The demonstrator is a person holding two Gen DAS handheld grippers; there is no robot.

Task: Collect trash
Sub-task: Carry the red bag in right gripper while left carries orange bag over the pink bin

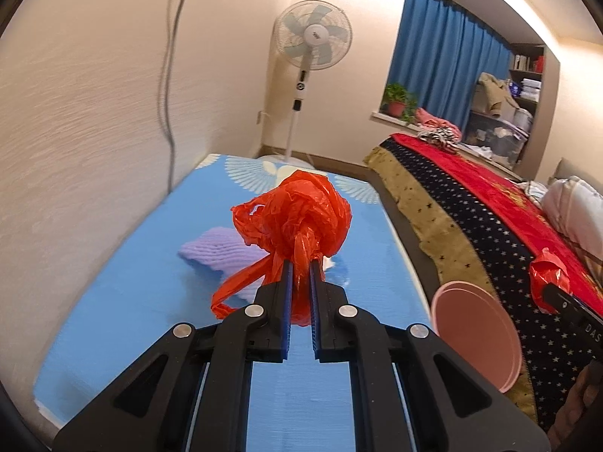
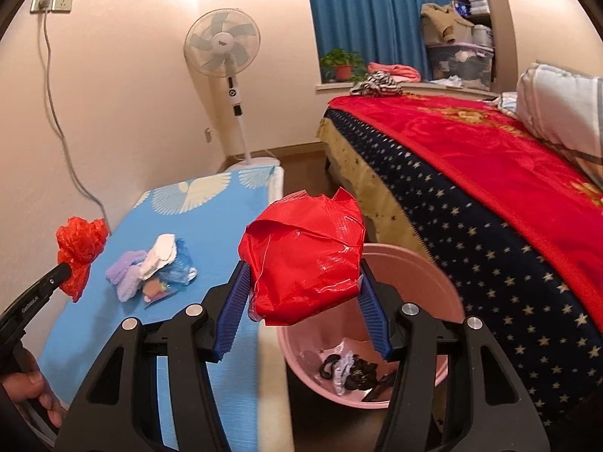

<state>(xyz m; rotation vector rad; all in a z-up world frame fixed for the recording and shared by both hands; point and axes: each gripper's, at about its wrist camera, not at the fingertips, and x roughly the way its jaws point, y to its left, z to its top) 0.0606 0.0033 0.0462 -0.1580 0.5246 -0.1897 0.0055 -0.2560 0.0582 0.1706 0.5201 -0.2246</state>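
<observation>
Beside a blue mat (image 2: 211,222), a pink bin (image 2: 426,282) fronts the bed (image 2: 490,173).

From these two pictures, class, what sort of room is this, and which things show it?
Most likely a bedroom in a home: a bed with a red blanket, blue curtains at the window, and a standing fan by the wall.

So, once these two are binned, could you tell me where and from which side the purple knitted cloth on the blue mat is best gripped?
Probably from above, at the purple knitted cloth's free left edge. It lies flat on the blue mat, so only a pinched-up fold gives the fingers purchase. Its right side touches the white crumpled piece and clear packet, which a grip there might also catch.
</observation>
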